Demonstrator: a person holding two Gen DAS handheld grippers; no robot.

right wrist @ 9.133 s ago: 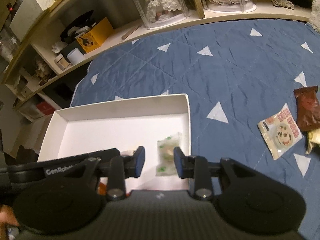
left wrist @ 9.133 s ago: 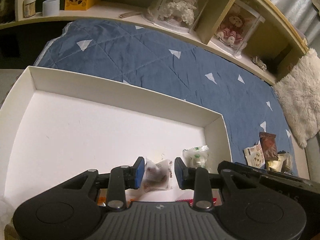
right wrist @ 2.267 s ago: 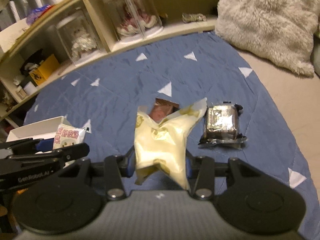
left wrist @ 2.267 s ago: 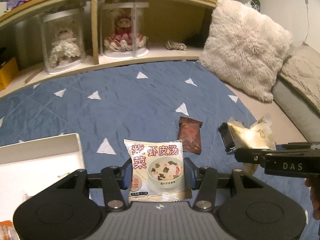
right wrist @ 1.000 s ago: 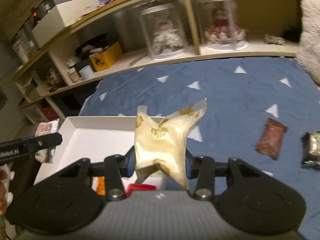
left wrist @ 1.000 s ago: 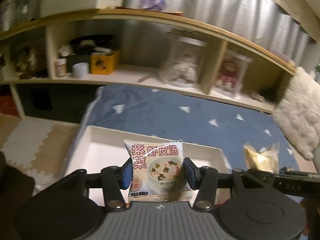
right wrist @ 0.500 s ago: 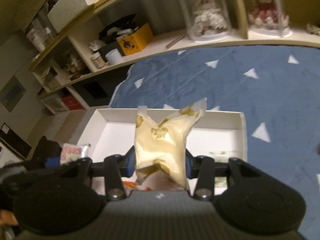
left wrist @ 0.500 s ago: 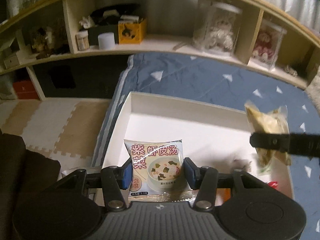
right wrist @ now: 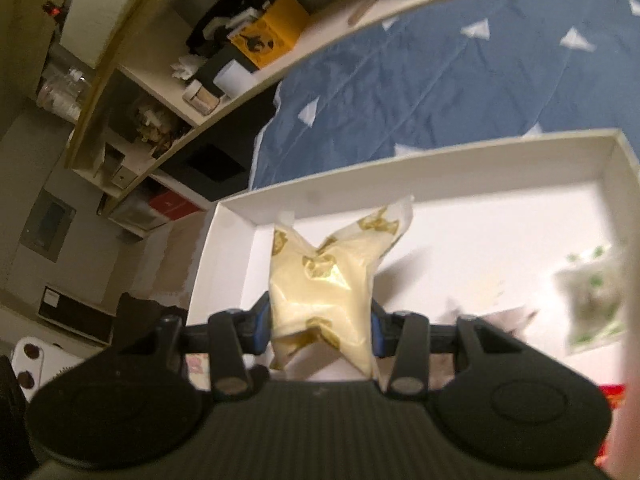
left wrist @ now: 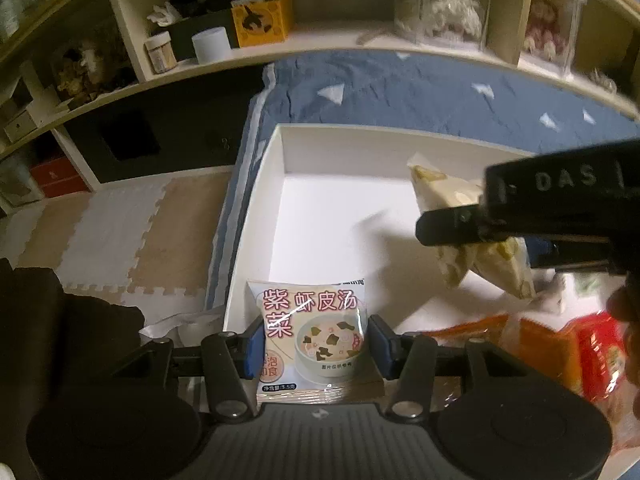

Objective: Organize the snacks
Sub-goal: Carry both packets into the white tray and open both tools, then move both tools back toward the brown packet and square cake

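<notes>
Soup packet (left wrist: 314,330) is clamped flat between the blue pads of the left gripper (left wrist: 316,346), its printed face up and its lower edge tucked back toward the gripper body. It is held over the near left corner of the white box (left wrist: 280,184), which suggests that corner is meant as its resting place. Just right of it, orange and red packets (left wrist: 560,344) already lie along the near side of the box, so the free floor to the far left seems to be kept for what is being brought in.

A yellow pouch (right wrist: 324,280) is gripped at its waist by the right gripper (right wrist: 320,326), the jaws pressing the sides inward so that both ends flare out. It is carried above the middle of the box floor, well clear of the far wall (right wrist: 400,172). A green-and-white packet (right wrist: 592,304), blurred, is seen on the floor at the right, near that side wall.

The box rests on a blue quilt (right wrist: 440,80), with shelves (left wrist: 280,46) beyond. Both packets are judged to be ready for lowering and release; neither is set down yet.
</notes>
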